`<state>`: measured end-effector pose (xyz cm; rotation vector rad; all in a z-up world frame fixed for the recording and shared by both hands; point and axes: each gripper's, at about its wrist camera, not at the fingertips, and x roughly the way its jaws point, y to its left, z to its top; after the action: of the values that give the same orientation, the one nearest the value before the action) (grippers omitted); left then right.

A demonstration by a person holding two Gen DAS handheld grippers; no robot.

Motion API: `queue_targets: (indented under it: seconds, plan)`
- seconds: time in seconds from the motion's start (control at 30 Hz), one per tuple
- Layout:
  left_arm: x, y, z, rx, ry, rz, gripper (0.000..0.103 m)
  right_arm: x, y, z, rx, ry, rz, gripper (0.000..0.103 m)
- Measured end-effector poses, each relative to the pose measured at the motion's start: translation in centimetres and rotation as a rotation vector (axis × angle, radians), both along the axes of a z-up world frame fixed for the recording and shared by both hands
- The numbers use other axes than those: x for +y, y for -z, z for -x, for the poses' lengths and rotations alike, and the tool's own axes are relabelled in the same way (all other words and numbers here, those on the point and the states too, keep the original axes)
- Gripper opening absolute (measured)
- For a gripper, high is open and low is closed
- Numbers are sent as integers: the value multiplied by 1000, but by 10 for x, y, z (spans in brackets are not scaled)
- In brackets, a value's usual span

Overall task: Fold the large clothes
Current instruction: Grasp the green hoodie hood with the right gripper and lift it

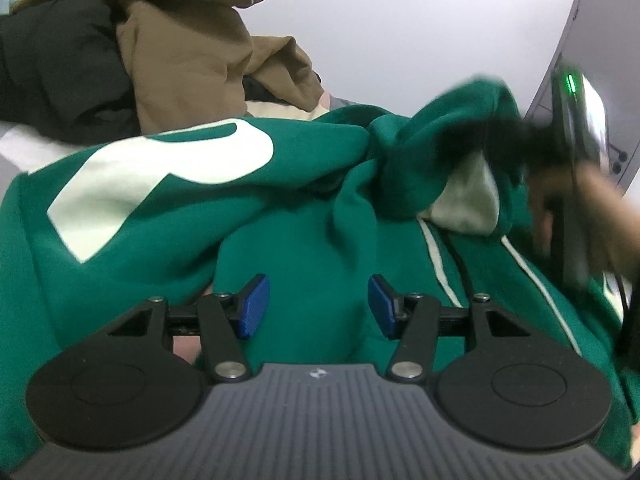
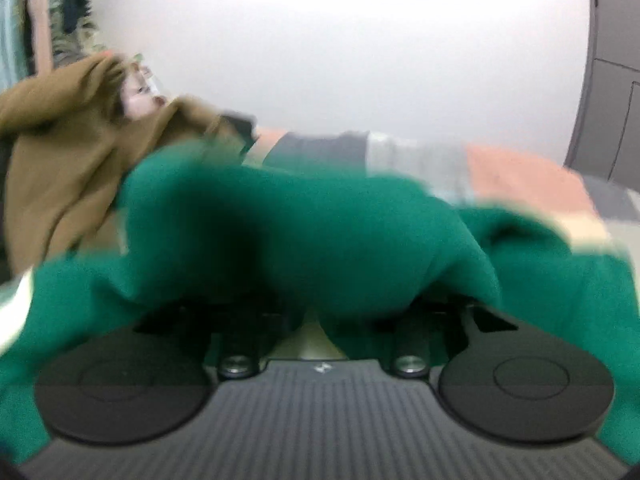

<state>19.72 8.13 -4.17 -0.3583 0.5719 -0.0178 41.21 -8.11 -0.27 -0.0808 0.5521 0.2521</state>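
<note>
A large green sweatshirt (image 1: 300,240) with a big white print (image 1: 160,176) and white stripes lies crumpled across the bed. My left gripper (image 1: 318,306) hovers low over its middle, open, its blue pads (image 1: 254,306) apart with nothing pinched. At the right of the left wrist view, my right gripper (image 1: 500,148) is blurred in a person's hand (image 1: 580,208) and holds a raised bunch of the green cloth beside a cream lining (image 1: 468,204). In the right wrist view the green sweatshirt (image 2: 320,232) drapes over the right gripper (image 2: 316,320) and hides its fingers.
A brown garment (image 1: 192,52) and a black one (image 1: 60,72) are heaped at the back left; the brown garment (image 2: 60,152) also shows left. A striped bed cover (image 2: 500,172) lies behind. A grey cabinet (image 2: 612,80) stands at the right, against a white wall.
</note>
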Motion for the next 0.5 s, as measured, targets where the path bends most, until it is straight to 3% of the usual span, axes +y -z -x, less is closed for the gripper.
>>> queue_targets:
  seconds: [0.17,0.3,0.4,0.5]
  plan:
    - [10,8,-20,-5,6,37,60,0,-51,-83,-59,64,26,20]
    - [12,18,-36,-4,-8,67,60,9,-85,-153,-151,138,126,20]
    - [11,27,-44,-8,-21,75,60,8,-100,-192,-200,204,138,20]
    - [4,30,-52,-39,-21,32,60,3,-103,-222,-249,281,140,21]
